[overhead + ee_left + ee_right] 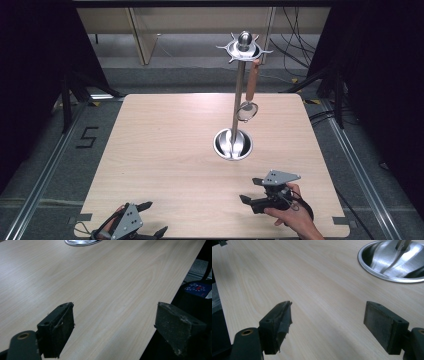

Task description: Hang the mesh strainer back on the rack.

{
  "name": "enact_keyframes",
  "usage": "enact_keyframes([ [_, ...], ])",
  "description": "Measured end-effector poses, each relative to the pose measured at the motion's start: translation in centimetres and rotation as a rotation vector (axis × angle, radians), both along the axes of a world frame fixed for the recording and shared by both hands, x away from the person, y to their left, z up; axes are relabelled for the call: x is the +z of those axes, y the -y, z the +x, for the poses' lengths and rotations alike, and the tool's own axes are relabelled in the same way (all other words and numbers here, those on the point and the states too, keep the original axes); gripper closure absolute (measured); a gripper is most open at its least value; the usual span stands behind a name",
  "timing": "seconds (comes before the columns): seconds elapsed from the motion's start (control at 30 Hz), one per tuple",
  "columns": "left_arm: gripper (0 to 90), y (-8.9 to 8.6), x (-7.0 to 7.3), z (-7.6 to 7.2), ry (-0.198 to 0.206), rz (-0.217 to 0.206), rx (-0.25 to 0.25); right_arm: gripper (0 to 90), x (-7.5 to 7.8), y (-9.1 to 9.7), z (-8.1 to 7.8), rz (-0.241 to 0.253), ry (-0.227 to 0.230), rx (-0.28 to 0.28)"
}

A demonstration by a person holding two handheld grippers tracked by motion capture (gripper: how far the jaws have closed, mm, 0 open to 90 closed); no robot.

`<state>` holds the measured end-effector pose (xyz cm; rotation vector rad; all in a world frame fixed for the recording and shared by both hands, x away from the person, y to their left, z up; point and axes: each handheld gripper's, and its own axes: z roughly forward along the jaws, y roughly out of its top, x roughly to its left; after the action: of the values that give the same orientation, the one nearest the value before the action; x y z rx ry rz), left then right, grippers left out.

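A: What is seen on the pale wooden tabletop [165, 150]?

B: A steel utensil stand [234, 142] right of centre, a strainer [248, 107] hung from it. Both the left tool [150, 220] and right tool [252, 191] are held open, empty, near edge. Grey floor [45, 150] and dark curtains [30, 55] are seen around.

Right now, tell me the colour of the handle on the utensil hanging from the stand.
Reddish-brown handle, seen best in the high view.

Wide tongs [328, 325] — steel base [374, 270] beyond

A lab test cell: black curtains [35, 60], floor rails [45, 175] and loose cables [295, 45] surround the wooden table [165, 150].
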<state>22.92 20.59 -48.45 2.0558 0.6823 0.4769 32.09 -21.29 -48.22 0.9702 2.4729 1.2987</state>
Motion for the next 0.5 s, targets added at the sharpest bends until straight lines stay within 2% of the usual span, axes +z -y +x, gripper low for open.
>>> enact_keyframes([
  [0.13, 15.1, -0.08, 0.06, 0.05, 0.001, 0.010, -0.008, 23.2, -0.30, -0.04, -0.27, -0.011, 0.007, -0.011],
  [0.17, 15.1, -0.08, 0.06, 0.05, 0.001, 0.010, -0.008, 23.2, -0.33, -0.21, -0.58, -0.006, -0.025, -0.025],
  [0.2, 15.1, -0.10, 0.09, 0.01, -0.003, 0.012, -0.006, 23.2, -0.33, -0.21, -0.58, -0.006, -0.025, -0.025],
  [0.23, 15.1, -0.16, 0.13, 0.10, 0.009, 0.020, -0.015, 23.2, -0.44, -0.17, -0.51, -0.025, -0.011, -0.011],
  [0.3, 15.1, -0.13, 0.08, 0.10, 0.011, 0.017, -0.009, 23.2, -0.50, -0.13, -0.40, -0.027, 0.005, 0.001],
  [0.33, 15.1, -0.25, 0.16, 0.16, 0.009, 0.038, -0.018, 23.1, -0.52, -0.19, -0.48, -0.034, 0.009, -0.008],
  [0.37, 15.1, -0.18, 0.10, 0.17, 0.016, 0.027, -0.019, 23.1, -0.56, -0.24, -0.55, -0.037, -0.002, 0.004],
  [0.4, 15.1, -0.12, 0.05, 0.08, 0.003, 0.019, -0.008, 23.1, -0.56, -0.24, -0.55, -0.037, -0.002, 0.004],
  [0.47, 15.1, -0.11, 0.04, 0.10, 0.004, 0.020, -0.007, 23.0, -0.70, -0.36, -0.69, -0.040, -0.002, -0.004],
  [0.5, 15.0, -0.06, -0.01, 0.11, 0.009, 0.017, -0.003, 23.0, -0.80, -0.33, -0.62, -0.053, 0.018, 0.007],
])
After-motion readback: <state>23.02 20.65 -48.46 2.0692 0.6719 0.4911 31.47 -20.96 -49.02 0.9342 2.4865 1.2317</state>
